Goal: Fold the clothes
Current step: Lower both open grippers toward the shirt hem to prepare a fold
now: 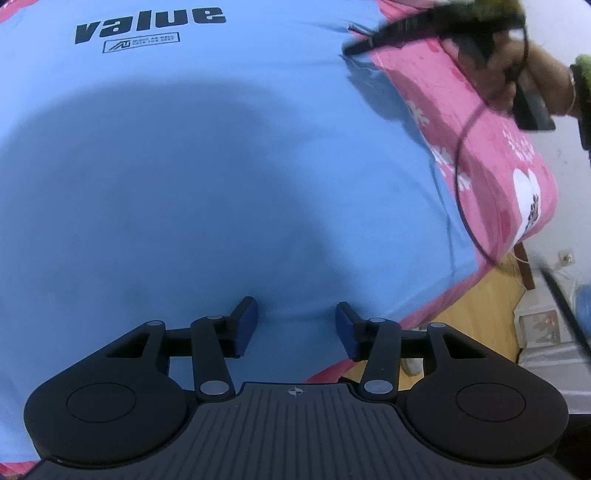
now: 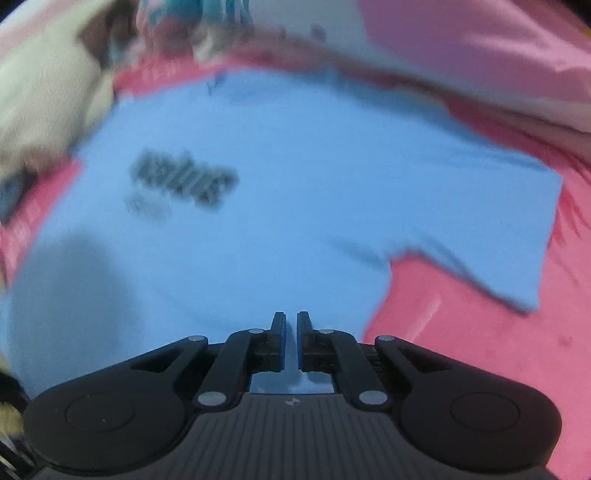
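Note:
A light blue T-shirt [image 1: 221,166] with a dark "value" print [image 1: 147,24] lies spread flat on a pink bedsheet [image 1: 480,155]. My left gripper [image 1: 295,314] hovers open over the shirt near its bottom edge, blue pads apart, nothing pinched. My right gripper [image 1: 349,50] reaches in at the shirt's right side edge, held by a hand [image 1: 535,74]. In the right wrist view the right gripper [image 2: 291,321] is shut to a thin slit over the shirt [image 2: 295,166], beside the flat sleeve [image 2: 498,236]. Whether fabric is pinched I cannot tell.
The bed's corner drops off at the right, with a wooden frame [image 1: 480,302] and floor clutter below. A black cable [image 1: 460,177] hangs across the sheet. A cream plush shape [image 2: 44,92] and pale pink fabric [image 2: 480,48] lie beyond the shirt on the pink sheet [image 2: 461,350].

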The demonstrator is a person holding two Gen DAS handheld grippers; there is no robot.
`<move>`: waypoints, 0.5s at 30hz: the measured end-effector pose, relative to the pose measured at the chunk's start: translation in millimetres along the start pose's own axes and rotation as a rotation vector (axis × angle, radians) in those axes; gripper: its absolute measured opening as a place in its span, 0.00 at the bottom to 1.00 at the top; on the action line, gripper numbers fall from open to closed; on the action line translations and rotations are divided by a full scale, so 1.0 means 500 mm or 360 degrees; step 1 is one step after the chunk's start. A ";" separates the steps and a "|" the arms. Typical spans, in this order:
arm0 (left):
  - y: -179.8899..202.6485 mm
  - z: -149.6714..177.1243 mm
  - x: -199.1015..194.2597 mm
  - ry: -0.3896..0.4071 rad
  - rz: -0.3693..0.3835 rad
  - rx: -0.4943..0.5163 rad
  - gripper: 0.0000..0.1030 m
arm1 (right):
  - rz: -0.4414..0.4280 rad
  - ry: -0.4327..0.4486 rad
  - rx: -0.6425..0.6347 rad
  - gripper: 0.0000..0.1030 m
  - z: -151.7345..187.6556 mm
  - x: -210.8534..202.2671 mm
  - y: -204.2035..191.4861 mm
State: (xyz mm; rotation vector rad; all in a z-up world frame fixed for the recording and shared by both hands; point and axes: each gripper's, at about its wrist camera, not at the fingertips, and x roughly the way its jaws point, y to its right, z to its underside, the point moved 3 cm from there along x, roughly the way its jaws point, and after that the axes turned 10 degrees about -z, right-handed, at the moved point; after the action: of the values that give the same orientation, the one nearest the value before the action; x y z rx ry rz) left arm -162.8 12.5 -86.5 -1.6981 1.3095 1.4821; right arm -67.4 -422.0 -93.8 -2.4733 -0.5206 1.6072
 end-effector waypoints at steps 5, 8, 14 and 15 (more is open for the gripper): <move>-0.001 0.000 0.001 0.0003 0.0009 -0.0016 0.46 | 0.0136 0.0001 0.0152 0.05 0.052 -0.070 0.057; 0.004 -0.007 0.007 -0.0006 0.0007 -0.0010 0.47 | 0.0027 -0.0068 -0.0052 0.05 0.063 -0.089 -0.004; -0.002 -0.011 -0.004 -0.0034 0.0005 0.0008 0.47 | -0.0173 -0.0395 -0.0678 0.05 0.159 -0.019 -0.143; -0.012 -0.008 -0.015 -0.0034 0.0007 0.0013 0.47 | -0.0126 -0.0427 -0.0715 0.05 0.185 -0.021 -0.133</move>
State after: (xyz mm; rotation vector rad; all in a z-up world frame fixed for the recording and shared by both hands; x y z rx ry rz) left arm -155.2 13.9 -79.6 -1.6708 1.3071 1.4910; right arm -168.7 -369.9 -103.0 -2.4879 -1.1131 1.9827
